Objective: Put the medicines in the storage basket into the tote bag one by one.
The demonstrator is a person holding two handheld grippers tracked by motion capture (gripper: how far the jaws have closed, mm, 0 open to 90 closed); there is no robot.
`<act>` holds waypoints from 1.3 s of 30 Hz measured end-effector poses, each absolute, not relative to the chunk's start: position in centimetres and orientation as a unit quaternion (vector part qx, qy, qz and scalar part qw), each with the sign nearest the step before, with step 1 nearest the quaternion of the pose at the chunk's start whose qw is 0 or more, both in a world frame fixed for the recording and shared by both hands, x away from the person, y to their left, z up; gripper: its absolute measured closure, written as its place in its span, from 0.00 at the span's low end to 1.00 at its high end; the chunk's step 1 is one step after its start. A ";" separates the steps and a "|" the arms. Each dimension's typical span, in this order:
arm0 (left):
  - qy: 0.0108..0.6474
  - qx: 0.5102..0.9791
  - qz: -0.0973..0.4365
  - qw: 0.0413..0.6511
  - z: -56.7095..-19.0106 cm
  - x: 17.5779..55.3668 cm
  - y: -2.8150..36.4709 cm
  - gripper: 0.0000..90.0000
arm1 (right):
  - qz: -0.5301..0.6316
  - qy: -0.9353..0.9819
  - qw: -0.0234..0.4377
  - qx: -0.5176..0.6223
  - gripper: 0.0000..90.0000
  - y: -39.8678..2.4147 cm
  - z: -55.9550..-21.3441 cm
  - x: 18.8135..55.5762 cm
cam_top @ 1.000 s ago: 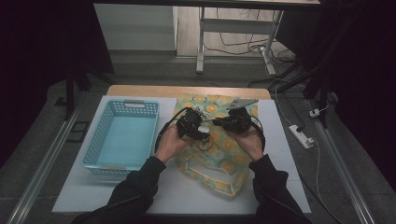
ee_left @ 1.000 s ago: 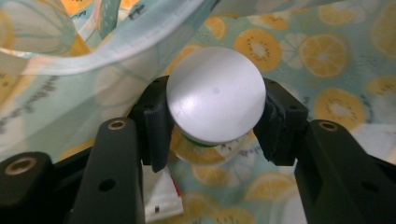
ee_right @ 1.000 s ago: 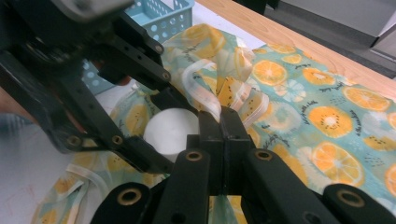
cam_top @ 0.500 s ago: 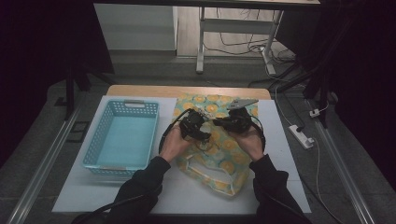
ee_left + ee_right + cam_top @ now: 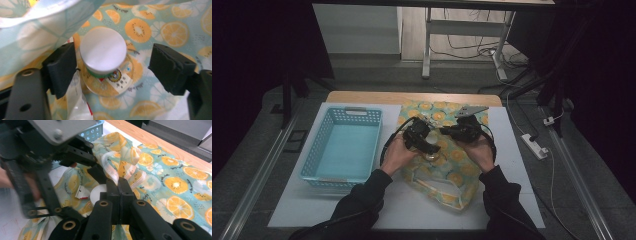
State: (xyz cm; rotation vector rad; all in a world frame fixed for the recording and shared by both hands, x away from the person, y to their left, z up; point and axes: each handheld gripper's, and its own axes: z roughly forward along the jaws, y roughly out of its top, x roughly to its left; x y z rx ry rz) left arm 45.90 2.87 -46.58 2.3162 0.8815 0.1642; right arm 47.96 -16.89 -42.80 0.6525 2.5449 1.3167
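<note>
A person's two hands work over a citrus-print bag (image 5: pixel 447 165) that lies on the white surface (image 5: pixel 522 195), right of centre and running from the far edge toward the near edge. The left gripper (image 5: pixel 112 62) reaches into the bag's mouth; its jaws have just been opening and stand wide on either side of a clear jar with a white lid (image 5: pixel 103 51), the left pad just beside the lid, the right pad well apart from it, neither pressing on it. The jar rests inside the bag on the printed lining, beside a small red-and-white packet (image 5: pixel 82 191). The right gripper (image 5: pixel 118 182) is fully closed, pinching a translucent handle strap (image 5: pixel 111 168) of the bag and holding that edge lifted. In the high view both grippers meet over the bag's far half. A light blue plastic basket (image 5: pixel 343 147) stands on the left part of the surface, just beside the bag.
</note>
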 end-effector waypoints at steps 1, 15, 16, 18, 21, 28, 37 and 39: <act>0.335 0.882 0.058 0.325 -46.4 45.6 3.0 0.23 | 0.445 0.862 0.101 0.221 1.00 -16.9 -42.8 48.0; 0.298 0.867 0.014 0.398 -45.6 42.4 5.0 0.00 | 0.444 0.864 0.097 0.216 1.00 -16.5 -42.8 47.7; 0.293 0.869 0.011 0.398 -45.6 42.2 5.0 0.01 | 0.444 0.864 0.096 0.215 1.00 -16.5 -42.8 47.7; 0.285 0.873 0.007 0.396 -45.6 41.8 4.9 0.01 | 0.443 0.865 0.097 0.215 1.00 -16.5 -42.8 47.7; 0.272 0.879 0.006 0.392 -45.8 41.1 4.6 0.01 | 0.442 0.866 0.096 0.214 1.00 -16.4 -42.8 47.6; 0.269 0.879 0.019 0.394 -46.5 39.8 4.6 0.00 | 0.442 0.867 0.095 0.209 1.00 -16.2 -42.8 47.4; 0.267 0.877 0.029 0.398 -47.1 39.0 5.1 0.00 | 0.440 0.869 0.092 0.206 1.00 -16.0 -42.8 47.3; 0.263 0.881 0.037 0.392 -47.4 38.8 5.0 0.00 | 0.438 0.870 0.092 0.204 1.00 -15.9 -42.9 47.2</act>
